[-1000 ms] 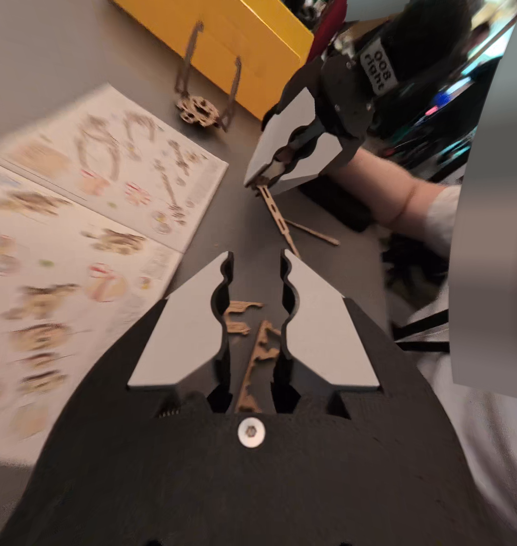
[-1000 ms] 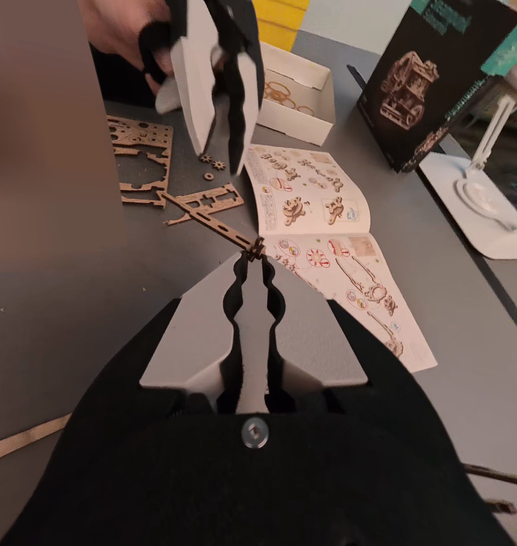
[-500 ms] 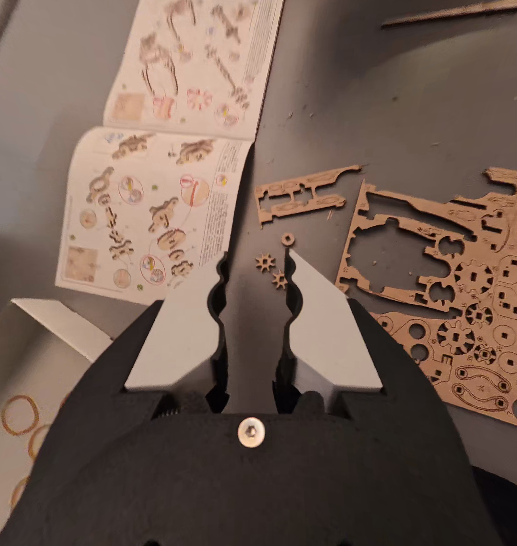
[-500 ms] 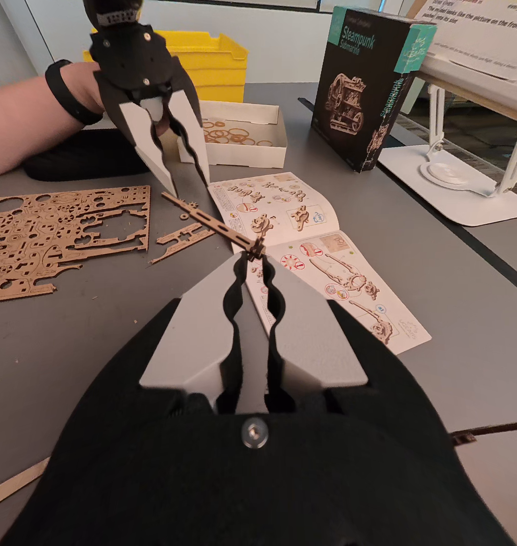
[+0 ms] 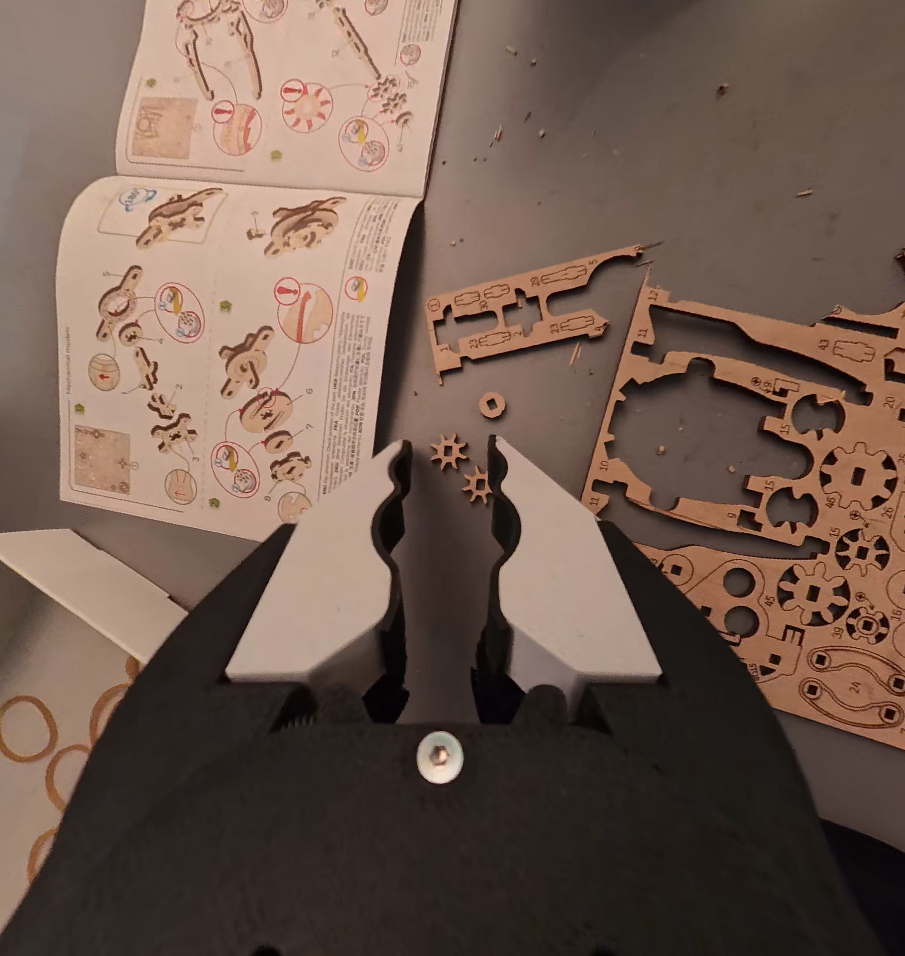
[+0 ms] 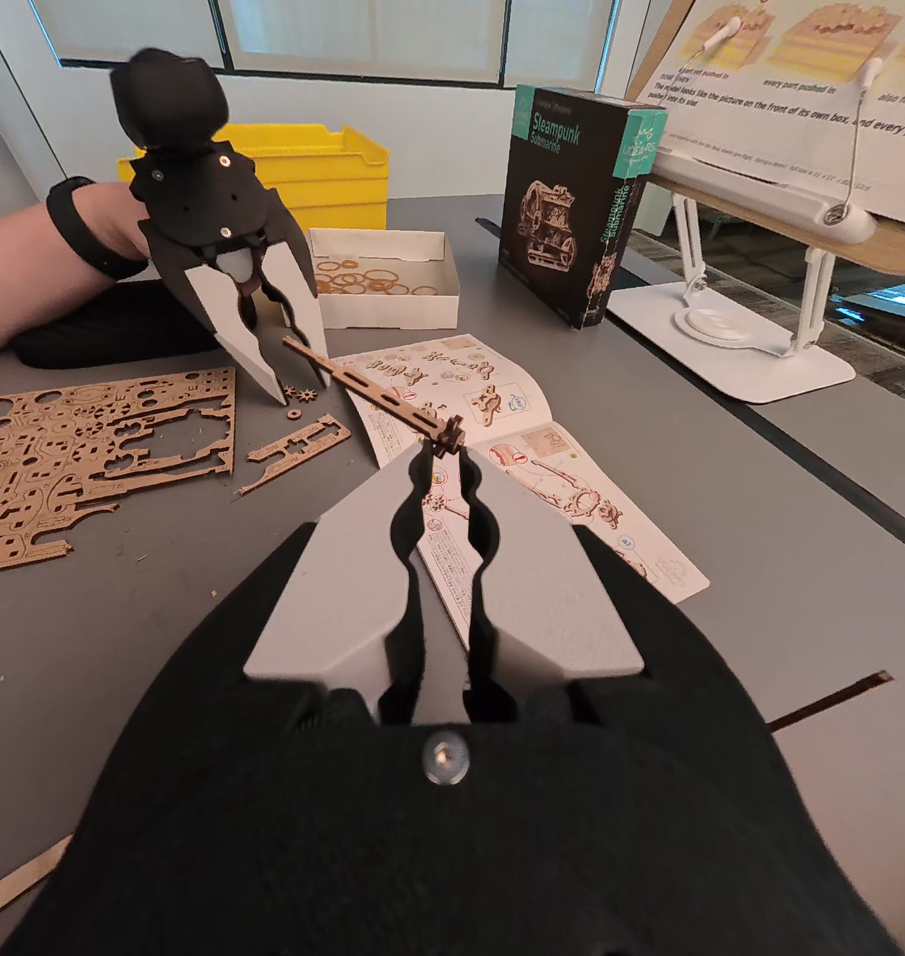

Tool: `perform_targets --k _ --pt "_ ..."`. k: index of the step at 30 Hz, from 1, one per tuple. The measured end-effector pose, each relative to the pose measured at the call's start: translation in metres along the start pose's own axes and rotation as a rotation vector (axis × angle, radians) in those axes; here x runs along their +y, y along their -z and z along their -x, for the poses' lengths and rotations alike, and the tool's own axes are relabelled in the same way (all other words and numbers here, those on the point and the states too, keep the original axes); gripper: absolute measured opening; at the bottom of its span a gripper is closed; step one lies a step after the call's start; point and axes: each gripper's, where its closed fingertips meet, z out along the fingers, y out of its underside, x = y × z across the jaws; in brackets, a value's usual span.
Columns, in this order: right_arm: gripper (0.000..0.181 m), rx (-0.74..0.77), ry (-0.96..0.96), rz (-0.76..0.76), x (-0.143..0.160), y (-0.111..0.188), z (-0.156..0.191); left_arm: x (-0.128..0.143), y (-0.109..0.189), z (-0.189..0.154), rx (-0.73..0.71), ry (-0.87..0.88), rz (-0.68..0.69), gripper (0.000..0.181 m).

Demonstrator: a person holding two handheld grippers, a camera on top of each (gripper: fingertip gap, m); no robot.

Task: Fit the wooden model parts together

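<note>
The left claw (image 5: 448, 455) is released, its jaws apart, and it points down at the table (image 5: 698, 155). Two small gears lie at its tips: one gear (image 5: 448, 451) sits between the jaws and the second gear (image 5: 477, 485) is just beside the right finger (image 5: 543, 543). A small ring (image 5: 493, 404) lies at 12 o'clock from the tips, and a cut-out strip (image 5: 517, 315) is farther in the same direction. The big sheet (image 5: 776, 491) of parts is at 3 o'clock and the manual (image 5: 243, 331) at 10 o'clock. The white box (image 5: 31, 698) with rubber bands shows at 8 o'clock. Compared with half a second ago, this claw has come a little lower over the gears, which now lie closer to its tips; one second ago it faced across the table toward the other claw. The right claw (image 6: 445, 452) is clenched on one end of the wooden rod (image 6: 367, 388), grasping it at the small cross piece, as it did before. The rod points to 11 o'clock, above the manual (image 6: 517, 414), and its far end is near the left claw (image 6: 300, 393). In the right view the left claw now stands lower than before, its tips almost on the table beside the gears (image 6: 305, 396). The dark carton (image 6: 579, 207) stands at 1 o'clock.
</note>
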Motion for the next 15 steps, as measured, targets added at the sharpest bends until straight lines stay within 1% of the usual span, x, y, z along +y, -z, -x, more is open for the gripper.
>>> perform_targets --k 10,15 --pt "0.007 -0.007 0.001 0.005 0.0009 -0.0013 0.0014 0.0005 -0.0002 -0.0042 0.024 -0.017 -0.005 0.013" --pt "0.007 -0.006 0.002 0.002 0.0004 -0.001 0.0014 -0.0001 -0.0004 -0.0047 0.03 -0.019 -0.011 0.012"
